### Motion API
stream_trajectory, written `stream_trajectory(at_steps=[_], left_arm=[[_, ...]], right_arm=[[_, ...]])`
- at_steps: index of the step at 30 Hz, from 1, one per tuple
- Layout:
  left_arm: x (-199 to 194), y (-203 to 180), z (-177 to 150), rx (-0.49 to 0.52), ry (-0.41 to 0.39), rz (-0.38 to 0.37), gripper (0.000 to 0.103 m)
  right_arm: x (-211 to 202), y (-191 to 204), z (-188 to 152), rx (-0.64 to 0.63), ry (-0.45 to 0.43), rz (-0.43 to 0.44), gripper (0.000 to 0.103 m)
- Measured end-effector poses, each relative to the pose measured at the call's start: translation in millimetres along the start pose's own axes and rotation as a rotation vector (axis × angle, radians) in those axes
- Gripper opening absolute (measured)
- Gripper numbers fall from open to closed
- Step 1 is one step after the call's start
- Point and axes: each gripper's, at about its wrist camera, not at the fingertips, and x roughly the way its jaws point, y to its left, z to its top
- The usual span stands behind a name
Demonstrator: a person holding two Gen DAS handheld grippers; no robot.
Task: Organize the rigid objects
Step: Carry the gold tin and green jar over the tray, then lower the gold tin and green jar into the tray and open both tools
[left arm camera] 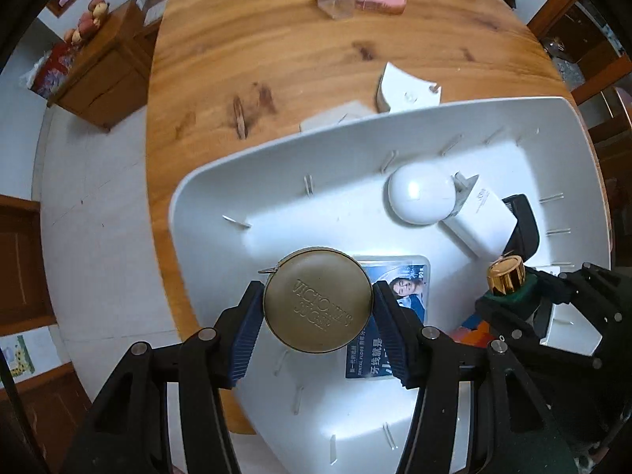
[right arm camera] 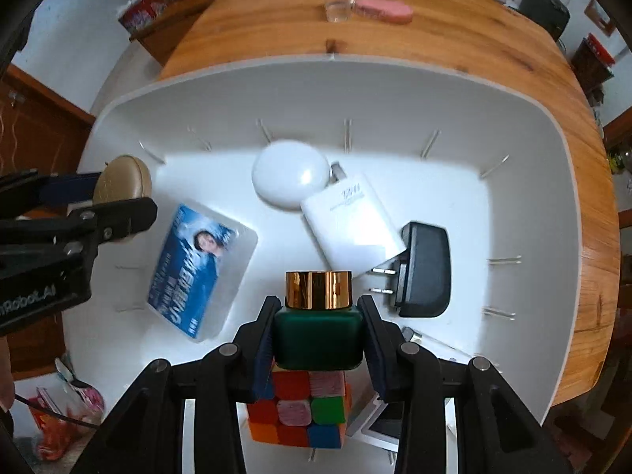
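The white bin (right arm camera: 513, 150) is sitting on the wooden worktop (right arm camera: 434, 19) and already holding a white round object (right arm camera: 290, 175), a white charger (right arm camera: 351, 229), a black plug adapter (right arm camera: 426, 268), a blue packet (right arm camera: 201, 268) and a colour cube (right arm camera: 304, 407). Both hands are working over it, so the step in hand looks like dropping two more items in.

The left tool (left arm camera: 318, 302) is gripping a round gold tin (left arm camera: 318, 300) above the near left of the bin, over the packet. The right tool (right arm camera: 318, 335) is clenching a green jar (right arm camera: 318, 341) with a gold cap, hanging above the cube.

Next, each tool probably needs a bare patch of bin floor before letting go; the jar would likely topple off the cube.

Only the left view is showing the white bracket (left arm camera: 407, 89) and a pale flat piece (left arm camera: 335, 116) lying on the worktop beyond the bin; only the right view is showing the cube clearly and the adapter's prongs.
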Motion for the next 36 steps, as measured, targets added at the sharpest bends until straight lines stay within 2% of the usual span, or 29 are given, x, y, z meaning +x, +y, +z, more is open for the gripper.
stream_trajectory(at_steps=[2, 9, 14, 19, 29, 35, 36], left_arm=[[5.3, 1.0, 0.1, -0.009, 0.008, -0.014, 0.059], [13.2, -18.9, -1.3, 0.068, -0.016, 0.014, 0.059], [13.6, -22.9, 1.5, 0.077, -0.028, 0.025, 0.060], [13.6, -22.4, 4.5, 0.074, -0.036, 0.028, 0.060], [14.7, -28.9, 4.2, 0.062, -0.042, -0.004, 0.074], [12.3, -30.4, 3.9, 0.055, -0.036, -0.021, 0.075], [9.4, -30.0, 4.8, 0.052, -0.037, -0.035, 0.075]], right_arm=[[7.4, 2.1, -1.1, -0.012, 0.024, -0.013, 0.040], [21.6, 4.8, -0.2, -0.046, 0.068, -0.040, 0.040], [24.0, 7.4, 1.3, -0.072, 0.080, -0.052, 0.042], [17.4, 8.0, -1.5, -0.086, 0.062, -0.057, 0.050], [3.3, 6.7, -0.5, -0.105, 0.028, -0.079, 0.050], [-6.5, -7.4, -8.2, -0.084, 0.023, -0.082, 0.050], [-8.2, -13.5, -1.4, -0.080, 0.024, -0.082, 0.050]])
